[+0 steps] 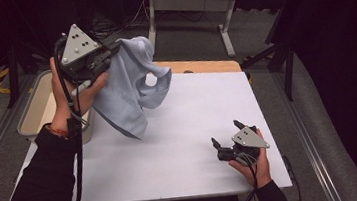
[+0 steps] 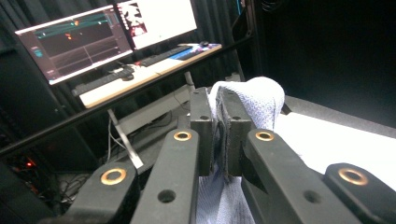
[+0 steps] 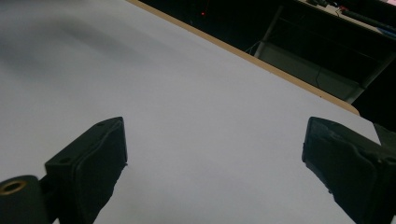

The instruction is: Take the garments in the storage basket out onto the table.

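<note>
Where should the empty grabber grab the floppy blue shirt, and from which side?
The light blue shirt dangles from the shut left gripper, its low corner near the table. I'd have the open right gripper pinch that hanging bottom hem from the right, level with the table, since that edge hangs free and faces it.

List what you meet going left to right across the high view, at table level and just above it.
Beige bin → left gripper clamped on the pale blue garment → bare white table → right gripper, jaws open, resting low at the table's right side.
</note>
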Demonstrator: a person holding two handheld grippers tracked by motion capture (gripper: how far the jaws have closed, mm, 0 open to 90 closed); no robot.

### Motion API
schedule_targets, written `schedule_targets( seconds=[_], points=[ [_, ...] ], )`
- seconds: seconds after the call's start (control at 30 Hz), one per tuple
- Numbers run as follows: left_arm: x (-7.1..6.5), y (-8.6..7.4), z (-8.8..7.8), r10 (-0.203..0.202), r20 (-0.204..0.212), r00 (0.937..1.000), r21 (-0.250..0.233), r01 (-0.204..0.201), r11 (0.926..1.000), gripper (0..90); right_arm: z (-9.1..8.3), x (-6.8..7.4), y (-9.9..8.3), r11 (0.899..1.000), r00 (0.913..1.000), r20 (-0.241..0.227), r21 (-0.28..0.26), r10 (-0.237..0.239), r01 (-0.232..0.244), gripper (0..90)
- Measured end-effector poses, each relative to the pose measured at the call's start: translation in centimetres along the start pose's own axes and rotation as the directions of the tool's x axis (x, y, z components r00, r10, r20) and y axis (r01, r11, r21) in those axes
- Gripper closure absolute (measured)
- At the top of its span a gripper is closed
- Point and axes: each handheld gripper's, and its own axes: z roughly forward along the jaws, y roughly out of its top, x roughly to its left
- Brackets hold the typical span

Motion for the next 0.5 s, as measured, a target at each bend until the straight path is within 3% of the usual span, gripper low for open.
schedule_targets(
  seconds=[0.5],
  points=[
    [-3.7,-2.7,2.6,-0.014,0.109,0.9940,0.036,0.010,0.9993,85.8,0.1,0.1,0.0,1.000,0.9999,-0.010,0.002,-0.007,0.008,7.3]
  ],
)
